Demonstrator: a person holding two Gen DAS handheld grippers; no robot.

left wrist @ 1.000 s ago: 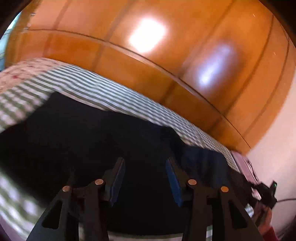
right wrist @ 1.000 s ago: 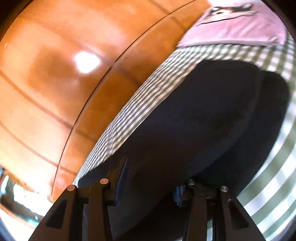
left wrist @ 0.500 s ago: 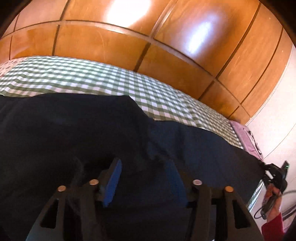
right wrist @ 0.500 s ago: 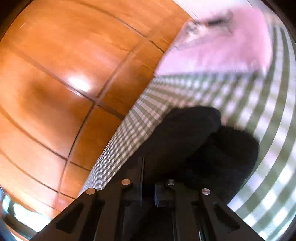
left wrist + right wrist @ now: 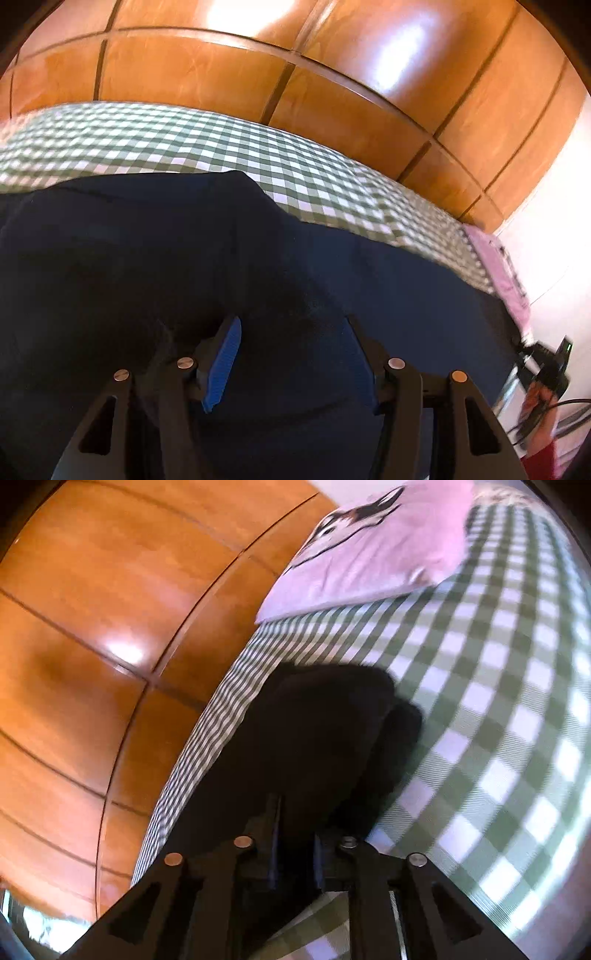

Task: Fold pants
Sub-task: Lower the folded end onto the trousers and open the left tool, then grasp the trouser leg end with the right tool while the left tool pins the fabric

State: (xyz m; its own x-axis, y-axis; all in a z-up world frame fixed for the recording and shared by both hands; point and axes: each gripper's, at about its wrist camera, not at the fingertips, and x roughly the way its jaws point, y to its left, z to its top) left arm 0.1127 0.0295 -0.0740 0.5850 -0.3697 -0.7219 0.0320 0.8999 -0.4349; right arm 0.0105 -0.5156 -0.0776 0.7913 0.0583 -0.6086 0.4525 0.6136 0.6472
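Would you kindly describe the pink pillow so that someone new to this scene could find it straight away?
Start at the bed with the green-and-white checked sheet, which runs along glossy wooden panelling. At one end of it, beyond the dark pants, lies the pink pillow. It is the only plain pink item, with a dark drawing printed across it.

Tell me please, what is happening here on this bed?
A person is folding dark pants on a green checked bedsheet, with a gripper in each hand. The right gripper is shut on the pants fabric near one end. The left gripper is open, its fingers over the cloth.
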